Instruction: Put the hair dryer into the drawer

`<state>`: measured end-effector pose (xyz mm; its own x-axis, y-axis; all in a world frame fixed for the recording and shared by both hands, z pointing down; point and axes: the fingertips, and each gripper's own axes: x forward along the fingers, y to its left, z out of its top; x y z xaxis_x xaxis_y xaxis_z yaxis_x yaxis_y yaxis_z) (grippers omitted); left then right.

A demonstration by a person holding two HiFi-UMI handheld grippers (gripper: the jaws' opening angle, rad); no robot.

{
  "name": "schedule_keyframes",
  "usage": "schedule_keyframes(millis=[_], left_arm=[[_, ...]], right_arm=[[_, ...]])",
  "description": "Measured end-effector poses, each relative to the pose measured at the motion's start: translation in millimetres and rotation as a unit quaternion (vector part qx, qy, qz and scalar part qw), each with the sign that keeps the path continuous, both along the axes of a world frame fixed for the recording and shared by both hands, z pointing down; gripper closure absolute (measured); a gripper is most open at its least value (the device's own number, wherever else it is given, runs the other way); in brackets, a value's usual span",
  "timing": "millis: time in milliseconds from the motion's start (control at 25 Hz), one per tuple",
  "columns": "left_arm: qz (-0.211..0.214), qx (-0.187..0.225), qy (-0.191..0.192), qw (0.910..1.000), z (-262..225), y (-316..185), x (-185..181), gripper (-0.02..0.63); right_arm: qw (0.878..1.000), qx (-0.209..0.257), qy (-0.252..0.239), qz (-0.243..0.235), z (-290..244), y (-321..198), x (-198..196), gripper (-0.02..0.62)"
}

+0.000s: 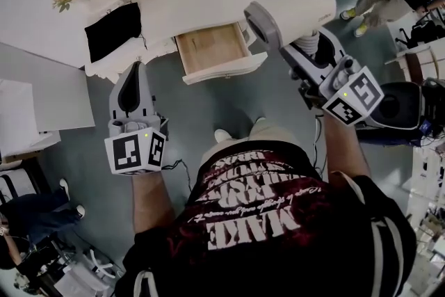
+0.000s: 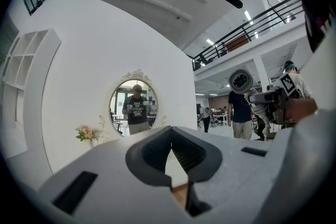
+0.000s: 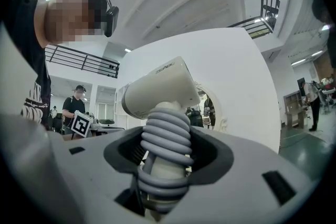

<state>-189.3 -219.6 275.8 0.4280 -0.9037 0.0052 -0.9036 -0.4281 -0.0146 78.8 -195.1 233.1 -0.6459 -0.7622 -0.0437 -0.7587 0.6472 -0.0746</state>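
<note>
- We read "MAKE" on shirt point(image 1: 257, 229), upside down, lower centre of head view; remaining shirt lines unclear to us.
- Faint lettering on hair dryer point(image 1: 292, 7) barrel, unreadable.
- Right gripper point(image 1: 307, 53) level, pinching dryer's handle, grey cord point(image 3: 165, 131) coiled round it.
- Cream barrel held in air at upper right, just right of open drawer point(image 1: 226, 69).
- Left gripper point(image 1: 133, 73) level, left of frame, jaws pressed together, empty, near white table point(image 1: 181, 7).
</note>
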Motion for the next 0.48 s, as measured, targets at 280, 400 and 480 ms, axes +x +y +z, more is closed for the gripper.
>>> schedule_keyframes(millis=[280, 400, 480], left_arm=[[-0.005, -0.007, -0.004, 1.0, 6.4, -14.7, -4.8, 0.601], [-0.016, -0.014, -0.008, 0.9998, 11.5, -17.0, -13.5, 0.601], [-0.022, -0.018, -0.011, 0.9996, 12.9, -19.3, -15.5, 0.601]], right_arm=[[1.0, -0.01, 0.004, -0.008, 8.9, -21.2, -9.7, 0.36], [1.0, -0.02, 0.004, -0.016, 18.8, -30.0, -16.8, 0.36], [0.999, -0.027, -0.001, -0.024, 23.6, -37.6, -19.3, 0.36]])
